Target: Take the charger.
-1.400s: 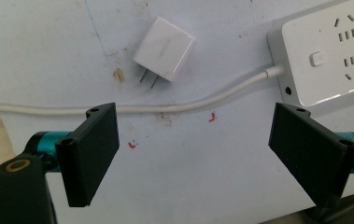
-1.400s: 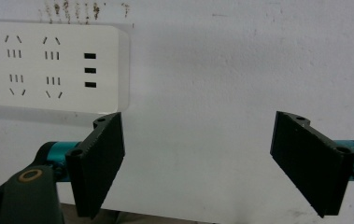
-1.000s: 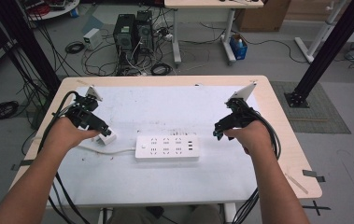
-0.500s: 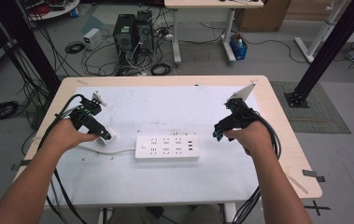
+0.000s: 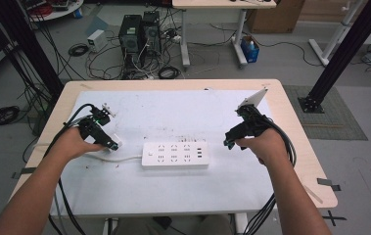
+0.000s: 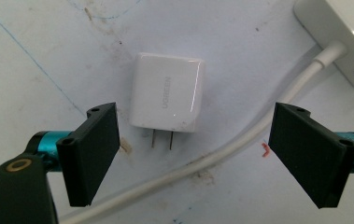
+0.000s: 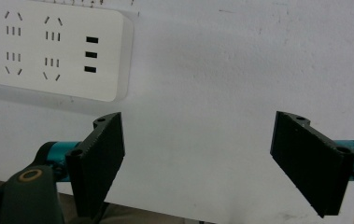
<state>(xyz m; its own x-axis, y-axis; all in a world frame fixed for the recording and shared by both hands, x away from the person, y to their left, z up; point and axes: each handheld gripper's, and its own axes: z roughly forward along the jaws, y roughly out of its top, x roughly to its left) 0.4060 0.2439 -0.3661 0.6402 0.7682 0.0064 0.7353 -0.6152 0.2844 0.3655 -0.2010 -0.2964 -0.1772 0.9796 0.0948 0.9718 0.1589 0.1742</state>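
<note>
Between wide left tool (image 6: 195, 158) jaws, charger (image 6: 167, 98) lies untouched.

Power strip (image 7: 48, 51) and its cable (image 6: 221, 149), cut by frame edges.

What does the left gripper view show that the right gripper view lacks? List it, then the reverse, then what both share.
Left gripper view: a white charger lying flat, its two prongs toward the open left claw, and the white cable running between the jaws.

Right gripper view: the power strip's socket face and the open right claw over bare table.

Both: the white table top and part of the power strip.
</note>
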